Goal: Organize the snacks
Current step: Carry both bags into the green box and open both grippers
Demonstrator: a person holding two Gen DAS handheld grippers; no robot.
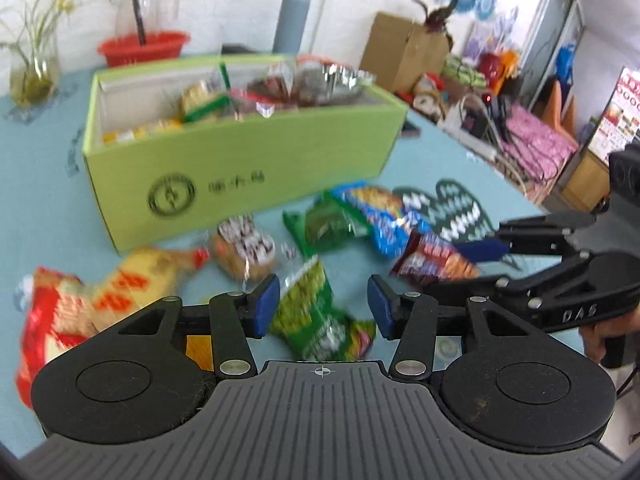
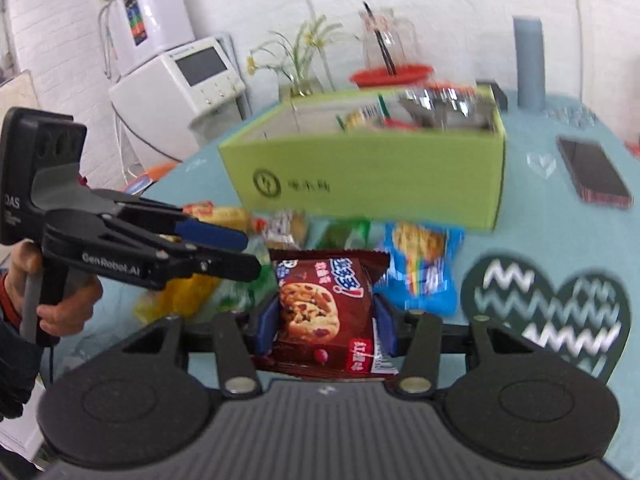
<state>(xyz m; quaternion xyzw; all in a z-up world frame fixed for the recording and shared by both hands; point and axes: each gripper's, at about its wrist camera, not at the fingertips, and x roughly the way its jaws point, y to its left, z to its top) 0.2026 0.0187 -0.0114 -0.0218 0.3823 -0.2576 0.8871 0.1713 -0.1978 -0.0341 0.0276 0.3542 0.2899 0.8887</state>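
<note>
Now your right gripper [image 2: 326, 316] is clamped on the brown cookie packet [image 2: 326, 304], near the green box [image 2: 372, 176]; carry it in. Your left gripper [image 1: 323, 306] hangs unclenched over the green packet [image 1: 316, 312].

Print on the green box [image 1: 256, 160] is smeared by blur, unreadable in both views. The red-and-yellow bag [image 1: 60, 312] is partly hidden behind the left gripper's body. The cookie packet's [image 2: 324, 312] lower end is hidden under the right gripper's body. The box's contents are blurred, indistinct.

Loose snack packets [image 1: 308, 304] before green box [image 1: 256, 160]
</note>
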